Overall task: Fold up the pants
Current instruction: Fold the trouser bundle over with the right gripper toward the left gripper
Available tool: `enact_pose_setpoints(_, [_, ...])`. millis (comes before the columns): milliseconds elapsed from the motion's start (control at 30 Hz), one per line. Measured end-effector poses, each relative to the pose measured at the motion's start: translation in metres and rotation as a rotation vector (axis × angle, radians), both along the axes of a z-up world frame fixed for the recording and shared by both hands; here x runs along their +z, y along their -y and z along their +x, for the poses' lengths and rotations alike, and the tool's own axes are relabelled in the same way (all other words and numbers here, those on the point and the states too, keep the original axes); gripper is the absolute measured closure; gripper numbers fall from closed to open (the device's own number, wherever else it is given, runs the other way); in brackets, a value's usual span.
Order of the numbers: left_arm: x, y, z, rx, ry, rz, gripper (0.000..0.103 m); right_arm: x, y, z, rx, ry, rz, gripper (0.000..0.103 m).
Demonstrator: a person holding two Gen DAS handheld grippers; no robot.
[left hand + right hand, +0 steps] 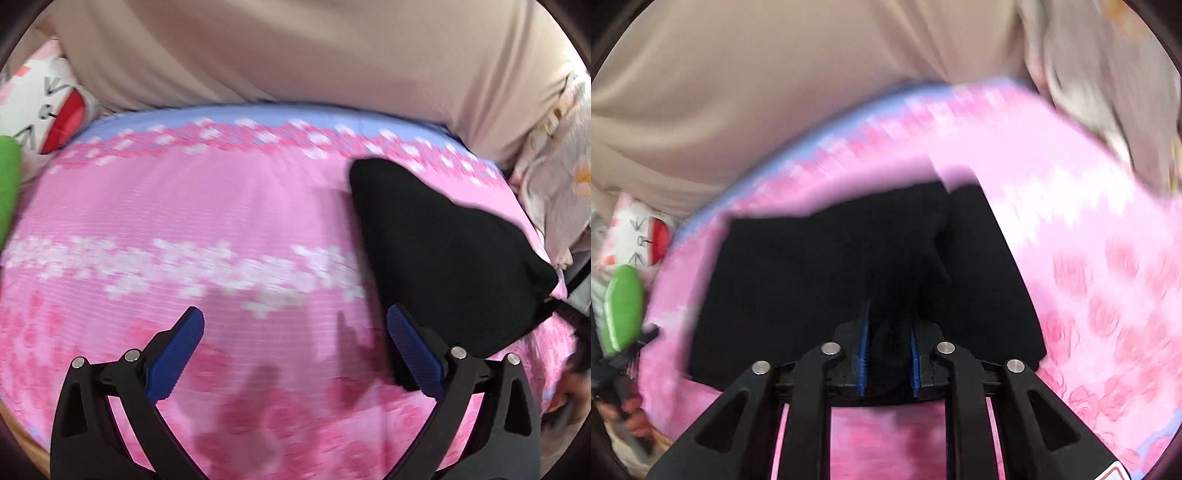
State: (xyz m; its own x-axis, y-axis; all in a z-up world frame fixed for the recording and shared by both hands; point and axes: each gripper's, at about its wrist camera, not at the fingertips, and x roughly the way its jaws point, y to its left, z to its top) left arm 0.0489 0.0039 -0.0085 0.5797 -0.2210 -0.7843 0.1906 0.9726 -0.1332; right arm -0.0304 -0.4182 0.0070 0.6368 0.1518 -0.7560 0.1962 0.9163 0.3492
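Observation:
The black pants (857, 266) are bunched and hang from my right gripper (888, 354), whose blue pads are shut on a thick fold of the cloth, above the pink floral bedsheet (1089, 258). In the left wrist view the pants (443, 251) show as a lifted black mass at the right. My left gripper (295, 332) is open and empty over the sheet (184, 214), its right finger (413, 347) close beside the pants' lower edge. Both views are motion-blurred.
A beige curtain or cover (295, 51) runs along the far side of the bed. A white cartoon pillow (48, 107) lies at the far left. A light patterned quilt (561, 184) is bunched at the right. The left gripper's green handle (622, 306) shows at the right wrist view's left edge.

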Motion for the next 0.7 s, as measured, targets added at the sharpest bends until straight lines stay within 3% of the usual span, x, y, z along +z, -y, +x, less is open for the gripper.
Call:
enact_pose_setpoints(67, [-0.007,0.015,0.006,-0.020,-0.034,-0.036,0.005,0.000,0.005,-0.004,0.000,0.028,0.070,0.081])
enact_pose_setpoints(167, [-0.017,0.029,0.016,-0.037,-0.085,-0.106,0.006,0.013,0.006,-0.004,0.010,0.046,0.038,0.072])
enact_pose_setpoints(200, [-0.022,0.035,0.022,-0.043,-0.109,-0.132,0.006,0.016,0.006,-0.002,0.022,0.045,0.026,0.060])
enact_pose_setpoints(267, [-0.029,0.044,0.029,-0.066,-0.146,-0.178,0.005,0.016,0.009,0.000,0.017,0.048,0.009,0.050])
enact_pose_setpoints(367, [-0.048,0.060,0.042,-0.091,-0.228,-0.242,0.005,0.003,0.007,0.008,0.059,0.016,0.062,0.049])
enact_pose_setpoints(400, [-0.047,0.064,0.043,-0.084,-0.206,-0.233,0.005,-0.002,0.007,0.010,0.061,0.010,0.071,0.049])
enact_pose_setpoints(433, [-0.045,0.069,0.044,-0.107,-0.184,-0.234,0.014,-0.004,0.003,0.011,0.059,0.016,0.061,0.049])
enact_pose_setpoints(467, [-0.046,0.074,0.046,-0.155,-0.190,-0.257,0.040,-0.004,-0.001,0.011,0.058,0.022,0.048,0.048])
enact_pose_setpoints(500, [-0.047,0.075,0.049,-0.155,-0.198,-0.256,0.047,-0.003,-0.004,0.012,0.057,0.023,0.043,0.050])
enact_pose_setpoints(533, [-0.046,0.073,0.052,-0.153,-0.196,-0.263,0.069,-0.002,-0.007,0.012,0.058,0.026,0.045,0.052])
enact_pose_setpoints(600, [-0.039,0.060,0.055,-0.171,-0.203,-0.299,0.078,-0.001,-0.013,0.013,0.060,0.025,0.066,0.067])
enact_pose_setpoints(633, [-0.035,0.055,0.055,-0.174,-0.195,-0.302,0.081,0.000,-0.019,0.013,0.065,0.023,0.070,0.081])
enact_pose_setpoints(700, [-0.024,0.033,0.054,-0.196,-0.201,-0.329,0.083,0.003,-0.032,0.015,0.087,0.022,0.085,0.085])
